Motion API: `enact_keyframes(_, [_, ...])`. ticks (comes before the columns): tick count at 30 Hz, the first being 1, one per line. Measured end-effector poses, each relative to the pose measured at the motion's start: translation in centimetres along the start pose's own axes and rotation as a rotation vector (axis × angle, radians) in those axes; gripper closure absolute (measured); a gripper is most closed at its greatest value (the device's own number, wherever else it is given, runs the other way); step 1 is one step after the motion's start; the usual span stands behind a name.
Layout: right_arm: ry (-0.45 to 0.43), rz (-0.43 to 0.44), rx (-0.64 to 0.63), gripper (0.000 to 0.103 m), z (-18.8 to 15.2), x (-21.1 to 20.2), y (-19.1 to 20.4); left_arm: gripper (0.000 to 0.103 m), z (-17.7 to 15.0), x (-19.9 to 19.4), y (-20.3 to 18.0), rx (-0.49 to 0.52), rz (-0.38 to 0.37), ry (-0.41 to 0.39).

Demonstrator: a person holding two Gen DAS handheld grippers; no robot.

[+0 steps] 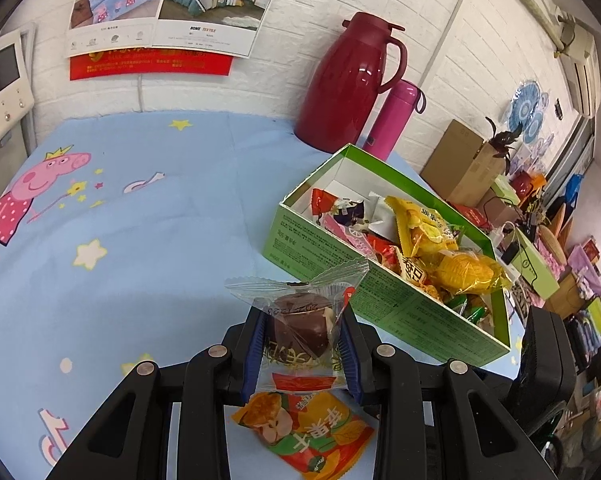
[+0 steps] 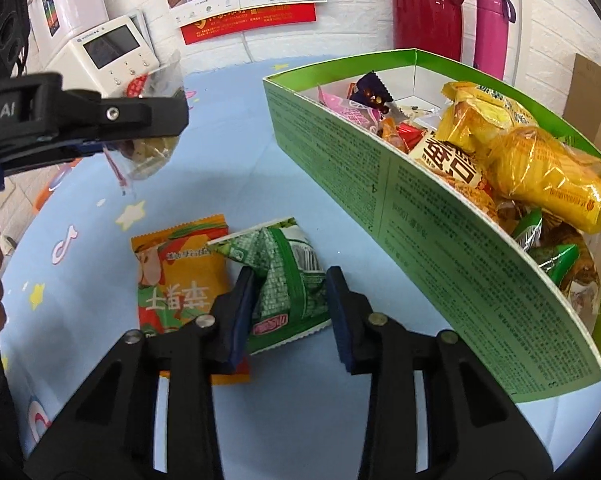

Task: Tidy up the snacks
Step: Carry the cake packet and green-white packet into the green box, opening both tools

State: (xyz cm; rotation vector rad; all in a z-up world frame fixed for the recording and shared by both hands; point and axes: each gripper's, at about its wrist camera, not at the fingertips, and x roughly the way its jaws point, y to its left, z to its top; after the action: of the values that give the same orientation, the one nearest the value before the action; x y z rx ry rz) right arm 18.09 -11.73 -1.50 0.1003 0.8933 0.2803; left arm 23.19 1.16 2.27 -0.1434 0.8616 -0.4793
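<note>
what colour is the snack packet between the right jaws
Green and white, with a small pink label; the snack packet shows best in the right wrist view.

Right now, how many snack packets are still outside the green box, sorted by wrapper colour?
Clear plastic packet with a brown cake, clamped in the left gripper: 1
Orange foil packet, lying on the blue cloth: 1
Green-and-white foil packet, between the open right gripper's fingers: 1
Total: 3

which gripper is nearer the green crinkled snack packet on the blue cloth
Right. The right gripper has its fingers either side of the green crinkled snack packet; the left gripper is raised, holding a clear-wrapped brown cake.
</note>
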Motion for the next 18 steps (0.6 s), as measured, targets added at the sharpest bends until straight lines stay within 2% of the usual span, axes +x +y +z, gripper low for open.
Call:
enact_keyframes(2, [-0.011,0.072,0.075,0.068,0.2,-0.7,-0.9,0.069,-0.1,-0.2,-0.2,-0.002,0.002,-0.004])
enact_keyframes(8, [-0.162,0.151,0.063,0.068,1.0,-5.9,-0.4,0.069,-0.3,-2.0,-1.6,0.012,-0.007,-0.033])
enact_keyframes(13, [-0.236,0.135,0.071,0.068,2.0,-8.2,-0.8,0.069,1.0,-3.2,-3.5,0.051,0.0,-0.048])
enact_keyframes(18, [-0.291,0.055,0.064,0.068,4.3,-10.1,-2.5,0.069,3.3,-4.0,-5.6,0.076,-0.014,-0.085])
